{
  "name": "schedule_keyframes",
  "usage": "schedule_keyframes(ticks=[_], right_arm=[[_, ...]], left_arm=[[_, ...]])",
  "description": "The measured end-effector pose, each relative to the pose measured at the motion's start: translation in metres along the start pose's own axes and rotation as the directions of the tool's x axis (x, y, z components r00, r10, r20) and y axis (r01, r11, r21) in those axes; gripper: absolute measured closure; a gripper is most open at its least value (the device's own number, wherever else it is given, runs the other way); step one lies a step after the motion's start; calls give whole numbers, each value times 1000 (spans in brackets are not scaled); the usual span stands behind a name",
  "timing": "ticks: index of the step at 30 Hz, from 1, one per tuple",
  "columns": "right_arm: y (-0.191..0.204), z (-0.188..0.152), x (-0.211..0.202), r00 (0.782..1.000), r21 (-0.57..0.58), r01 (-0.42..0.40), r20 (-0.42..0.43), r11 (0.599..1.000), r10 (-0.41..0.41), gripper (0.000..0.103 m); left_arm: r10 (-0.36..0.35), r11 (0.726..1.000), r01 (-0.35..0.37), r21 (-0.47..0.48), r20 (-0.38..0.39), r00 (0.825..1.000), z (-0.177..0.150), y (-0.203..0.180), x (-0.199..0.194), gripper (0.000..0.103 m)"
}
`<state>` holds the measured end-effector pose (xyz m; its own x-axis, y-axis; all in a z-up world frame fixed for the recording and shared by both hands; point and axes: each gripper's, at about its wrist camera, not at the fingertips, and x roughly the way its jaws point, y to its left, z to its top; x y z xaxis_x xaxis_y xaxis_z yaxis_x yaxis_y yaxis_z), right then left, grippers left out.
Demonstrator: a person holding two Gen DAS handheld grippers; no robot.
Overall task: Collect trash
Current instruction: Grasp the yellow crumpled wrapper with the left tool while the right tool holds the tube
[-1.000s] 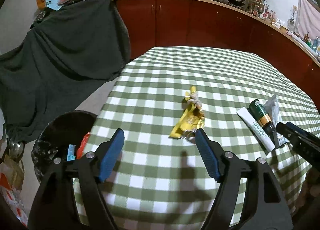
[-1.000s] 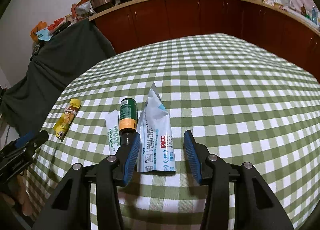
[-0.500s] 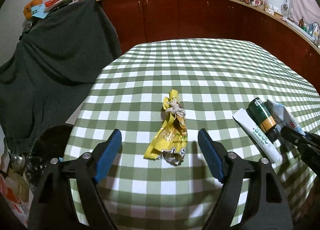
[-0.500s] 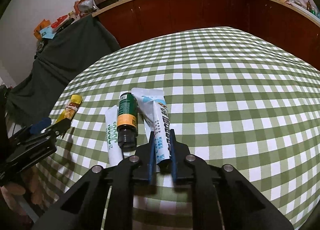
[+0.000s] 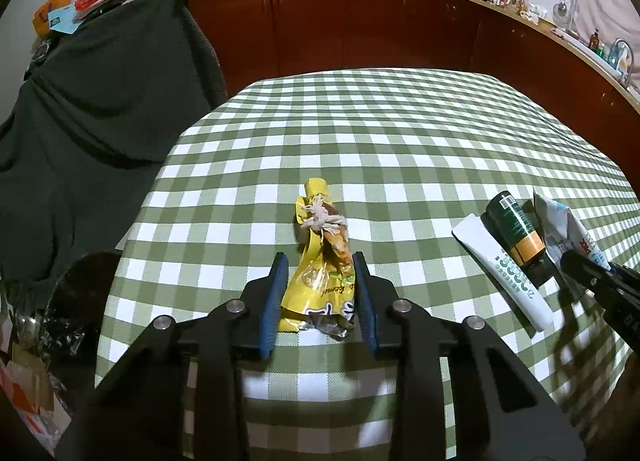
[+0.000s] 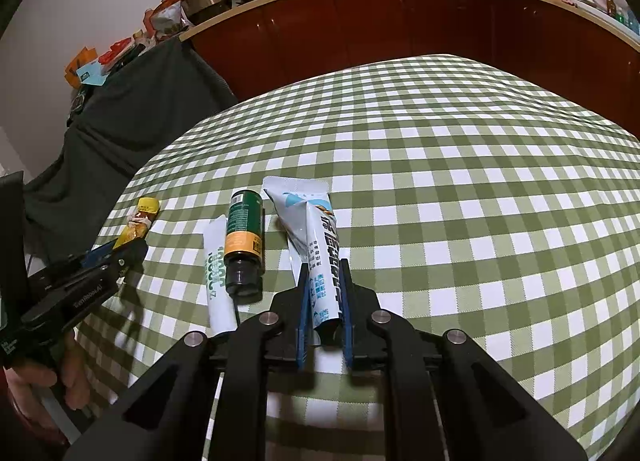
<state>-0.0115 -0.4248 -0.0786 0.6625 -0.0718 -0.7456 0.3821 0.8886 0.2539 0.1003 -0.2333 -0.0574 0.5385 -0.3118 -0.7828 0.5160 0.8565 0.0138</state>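
Nothing on the checked surface has reached the bin yet, as far as the views show: four pieces of trash lie on the cloth, and the dark-lined bin stands on the floor off the surface's near left corner. The left tool points forward and slightly down over the near edge, its blue pads on either side of the lower half of the yellow snack wrapper; they look to be touching or nearly touching its sides, but whether they grip it I cannot tell. The right tool reaches in low from the near edge, its pads pressed together on the near end of the blue-and-white pouch, which folds narrow between them. Just left of the pouch lie a green bottle on its side, cap toward the camera, and a white tube touching it; neither is being handled. I judge the task to be at an early stage: both pieces at the tools need lifting and carrying to the bin, then the bottle and tube remain.
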Motion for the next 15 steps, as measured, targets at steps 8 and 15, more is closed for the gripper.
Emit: schedule_keyframes(ticks=[8, 15], right_arm=[[0, -5, -13, 1000, 4, 4, 24, 1000, -4, 89], [13, -10, -25, 999, -2, -13, 43, 1000, 13, 90]], left_arm=[[14, 999, -13, -30, 27, 1000, -4, 8, -13, 73], [51, 998, -47, -51, 65, 997, -16, 27, -40, 73]])
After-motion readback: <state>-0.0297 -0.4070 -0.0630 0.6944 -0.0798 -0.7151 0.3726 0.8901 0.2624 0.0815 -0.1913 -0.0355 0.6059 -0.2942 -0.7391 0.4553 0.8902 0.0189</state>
